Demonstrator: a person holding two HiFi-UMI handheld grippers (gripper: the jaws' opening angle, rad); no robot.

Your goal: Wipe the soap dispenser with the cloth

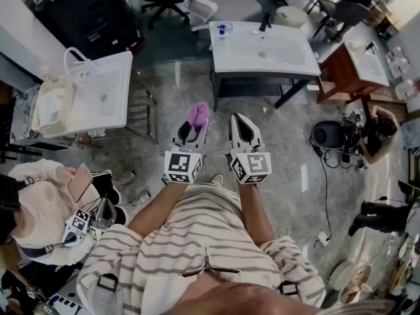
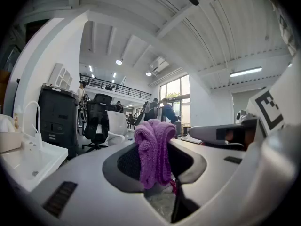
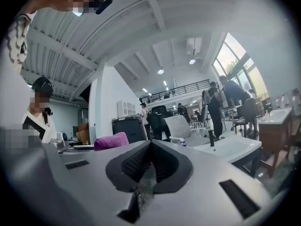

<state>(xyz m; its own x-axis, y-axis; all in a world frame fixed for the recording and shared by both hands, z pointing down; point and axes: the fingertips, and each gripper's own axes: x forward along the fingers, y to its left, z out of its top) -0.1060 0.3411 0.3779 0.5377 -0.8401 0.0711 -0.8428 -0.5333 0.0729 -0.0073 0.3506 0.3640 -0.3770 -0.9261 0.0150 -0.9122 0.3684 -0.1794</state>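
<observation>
A purple cloth [image 1: 199, 115] [image 2: 154, 149] sticks up from my left gripper [image 1: 195, 126] [image 2: 157, 173], whose jaws are shut on it. My right gripper [image 1: 243, 128] [image 3: 150, 163] is held level beside it, shut, with nothing between its jaws. From the right gripper view the cloth [image 3: 111, 141] shows at the left. Ahead stands a white sink table [image 1: 289, 61] [image 3: 230, 149] with a black faucet [image 1: 265, 21]. The soap dispenser [image 1: 222, 30], small with a blue top, stands at the sink's far left corner. Both grippers are well short of it, over the floor.
A second white sink [image 1: 98, 90] with a white faucet stands at the left. A seated person [image 1: 39, 202] is at the lower left. A wooden sink cabinet [image 1: 357, 64] stands at the right, with a black device [image 1: 328, 135] and cables on the floor. Office chairs [image 1: 226, 2] stand behind.
</observation>
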